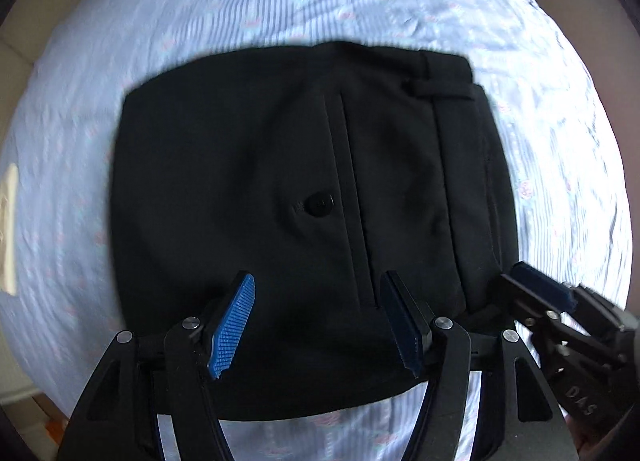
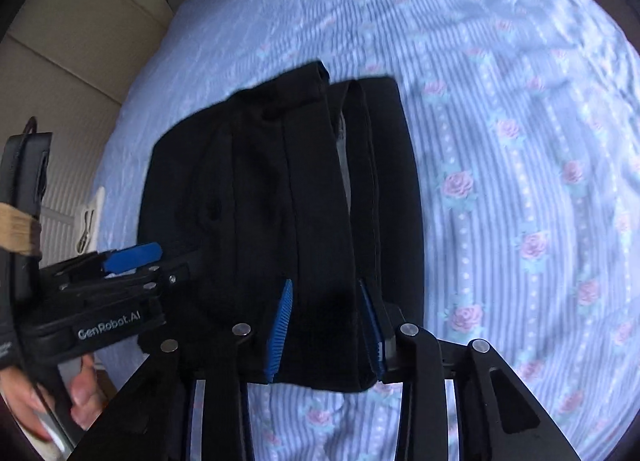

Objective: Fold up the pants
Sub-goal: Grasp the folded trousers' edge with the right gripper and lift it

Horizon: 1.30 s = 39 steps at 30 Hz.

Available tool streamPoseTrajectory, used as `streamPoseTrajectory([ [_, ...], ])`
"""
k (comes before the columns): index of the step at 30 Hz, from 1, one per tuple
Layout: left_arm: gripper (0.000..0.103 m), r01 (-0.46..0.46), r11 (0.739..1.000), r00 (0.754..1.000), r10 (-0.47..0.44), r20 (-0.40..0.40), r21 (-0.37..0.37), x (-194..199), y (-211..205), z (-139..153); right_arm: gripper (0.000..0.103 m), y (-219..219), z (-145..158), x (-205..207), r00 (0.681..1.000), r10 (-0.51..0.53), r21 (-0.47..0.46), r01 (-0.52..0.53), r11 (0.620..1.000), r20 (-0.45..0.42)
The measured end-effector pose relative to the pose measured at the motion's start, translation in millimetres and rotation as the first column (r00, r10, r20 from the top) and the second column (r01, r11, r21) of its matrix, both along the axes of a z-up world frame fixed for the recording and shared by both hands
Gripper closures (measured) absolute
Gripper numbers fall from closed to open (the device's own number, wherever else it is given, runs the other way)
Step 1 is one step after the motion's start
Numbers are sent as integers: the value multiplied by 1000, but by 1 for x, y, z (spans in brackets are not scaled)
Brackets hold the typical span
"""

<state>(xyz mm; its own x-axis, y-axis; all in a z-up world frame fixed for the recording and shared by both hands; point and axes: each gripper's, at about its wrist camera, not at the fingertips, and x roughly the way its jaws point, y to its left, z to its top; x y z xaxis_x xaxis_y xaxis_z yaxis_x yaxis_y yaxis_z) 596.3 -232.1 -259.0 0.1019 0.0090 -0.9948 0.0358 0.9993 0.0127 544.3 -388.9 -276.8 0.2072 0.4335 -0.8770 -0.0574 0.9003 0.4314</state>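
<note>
The black pants [image 1: 280, 149] lie folded into a compact square on the bed, back pocket button [image 1: 320, 205] facing up. My left gripper [image 1: 320, 321] hangs open straight above the pants' near edge, its blue pads wide apart and pressing on nothing. My right gripper [image 2: 326, 325] has its pads on either side of a bunched fold at the near waistband end of the pants [image 2: 260, 181], and the fabric fills the gap. The right gripper [image 1: 536, 293] also shows at the pants' near right corner. The left gripper [image 2: 160, 257] sits over the pants' left side.
The bed sheet [image 1: 280, 1] is pale blue with stripes and pink roses [image 2: 520, 141] and spreads around the pants on all sides. A hand [image 2: 80, 393] holds the left gripper's handle. Beige flooring [image 2: 60, 61] lies beyond the bed's left edge, beside a white clip-like object [image 2: 90, 217].
</note>
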Motion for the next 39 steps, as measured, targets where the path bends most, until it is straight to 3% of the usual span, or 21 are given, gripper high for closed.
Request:
streamPoseTrajectory([
  [6,39,-40,999,998,39,-48,-30,-7,5,-22,70,1,-24,1,998,-20,-13,19,1000,-62],
  [9,39,-27,999,999,26,-47,-28,-9,3,-20,78,1,-18,-4,997,-30,38,33,999,-71],
  [13,39,-24,999,998,23,-53,-25,-12,-1,-20,79,-2,-4,-7,998,-37,114,42,993,-45],
  [18,39,-19,1000,997,18,-69,-14,-5,-13,-24,83,-7,-34,2,984,-52,181,83,980,-169],
  [23,39,14,1000,998,-14,-61,10,-10,-33,-18,94,2,-11,-3,998,-9,144,18,989,-65],
  [28,36,22,1000,999,-23,-45,-18,-11,-54,-10,94,-13,12,-10,997,-73,100,72,992,-1],
  [33,36,64,998,996,-64,-63,5,-10,-77,-14,94,-48,-7,-14,990,-137,55,138,989,-31],
  [36,36,66,998,994,-65,-86,8,-11,-85,-22,91,-48,-18,-10,992,-111,56,114,992,-60],
  [38,35,65,998,994,-63,-89,20,-11,-87,-20,68,-48,-14,-9,994,-102,2,103,995,-47],
  [39,34,65,998,994,-62,-90,26,-13,-88,-20,63,-47,-10,-11,994,-106,-44,105,994,-32],
])
